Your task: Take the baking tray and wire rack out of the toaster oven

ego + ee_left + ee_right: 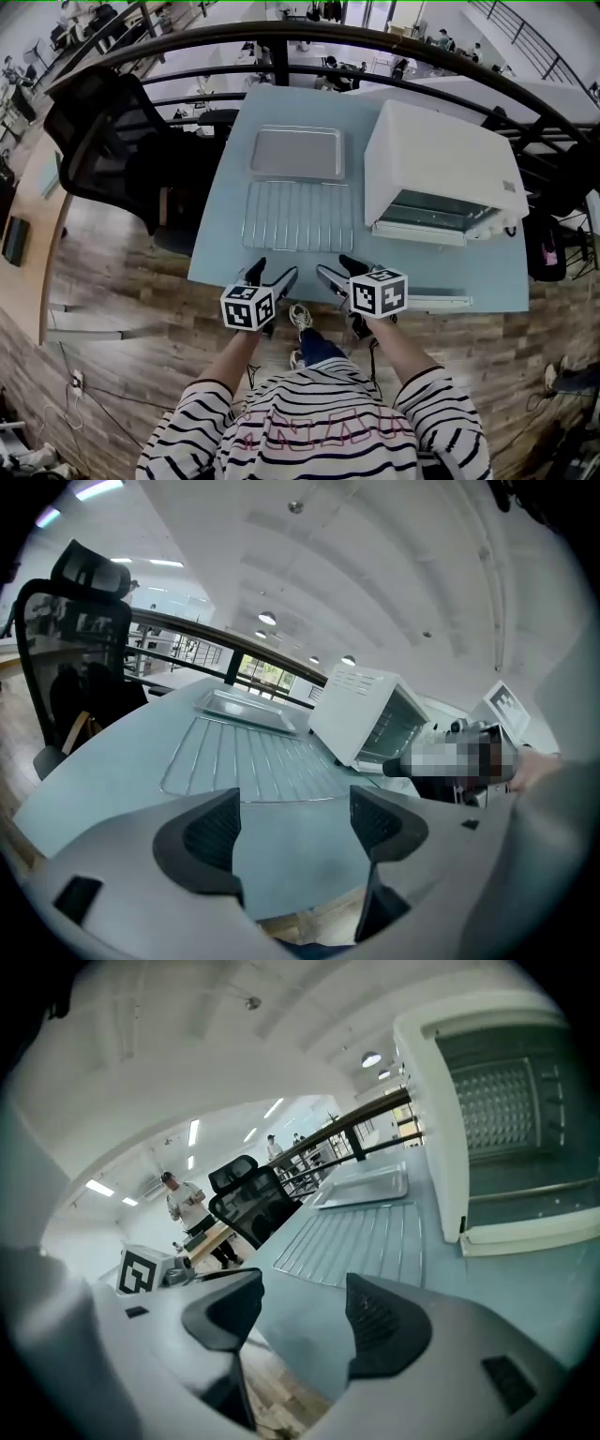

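Note:
The metal baking tray [296,152] lies on the pale blue table [216,253], far side, left of the white toaster oven [441,169]. The wire rack [298,216] lies flat just in front of the tray. The oven's door hangs open and its cavity [511,1110] looks bare. My left gripper [270,276] and right gripper [337,270] hover side by side over the table's near edge, both open and holding nothing. The rack [253,761] and tray [246,708] lie ahead in the left gripper view; the rack [361,1241] and tray [367,1185] also appear in the right gripper view.
A black mesh office chair [112,141] stands left of the table. A dark railing [309,42] curves behind the table, with desks and people beyond. A flat white strip [439,302] lies on the table's near right edge. Wood floor lies below.

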`<move>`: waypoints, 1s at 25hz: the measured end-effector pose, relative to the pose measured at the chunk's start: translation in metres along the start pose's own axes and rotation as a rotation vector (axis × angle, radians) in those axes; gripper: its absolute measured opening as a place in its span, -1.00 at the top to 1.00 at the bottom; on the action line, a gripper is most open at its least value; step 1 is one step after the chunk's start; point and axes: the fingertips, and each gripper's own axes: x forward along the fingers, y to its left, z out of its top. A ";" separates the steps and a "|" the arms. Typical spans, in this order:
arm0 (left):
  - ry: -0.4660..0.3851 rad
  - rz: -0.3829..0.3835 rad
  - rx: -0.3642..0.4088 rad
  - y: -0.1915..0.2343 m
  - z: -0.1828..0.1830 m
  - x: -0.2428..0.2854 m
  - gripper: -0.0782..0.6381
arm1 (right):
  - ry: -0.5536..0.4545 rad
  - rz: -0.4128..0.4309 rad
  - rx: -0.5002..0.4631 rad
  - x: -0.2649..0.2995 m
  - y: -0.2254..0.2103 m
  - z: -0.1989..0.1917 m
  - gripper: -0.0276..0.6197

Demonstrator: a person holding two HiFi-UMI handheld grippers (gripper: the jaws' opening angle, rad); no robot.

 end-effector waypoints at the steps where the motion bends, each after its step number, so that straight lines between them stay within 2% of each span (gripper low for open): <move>1: -0.013 -0.001 0.004 -0.005 0.001 -0.006 -0.18 | -0.033 -0.022 -0.023 -0.008 0.003 0.000 0.00; 4: -0.040 -0.007 0.026 -0.017 0.001 -0.021 -0.18 | -0.135 -0.081 -0.050 -0.032 0.009 -0.002 0.08; 6: -0.056 -0.015 0.046 -0.025 0.001 -0.032 -0.18 | -0.206 -0.120 -0.045 -0.048 0.010 -0.004 0.43; 12: -0.161 -0.019 0.097 -0.046 0.017 -0.067 -0.16 | -0.339 -0.200 -0.055 -0.087 0.016 -0.004 0.71; 17: -0.256 0.003 0.131 -0.062 0.033 -0.099 0.24 | -0.408 -0.222 -0.073 -0.111 0.026 0.003 0.76; 21: -0.312 0.022 0.168 -0.078 0.041 -0.118 0.56 | -0.507 -0.194 -0.060 -0.136 0.035 0.007 0.80; 25: -0.330 0.029 0.197 -0.100 0.036 -0.131 0.67 | -0.568 -0.142 -0.032 -0.162 0.040 0.001 0.82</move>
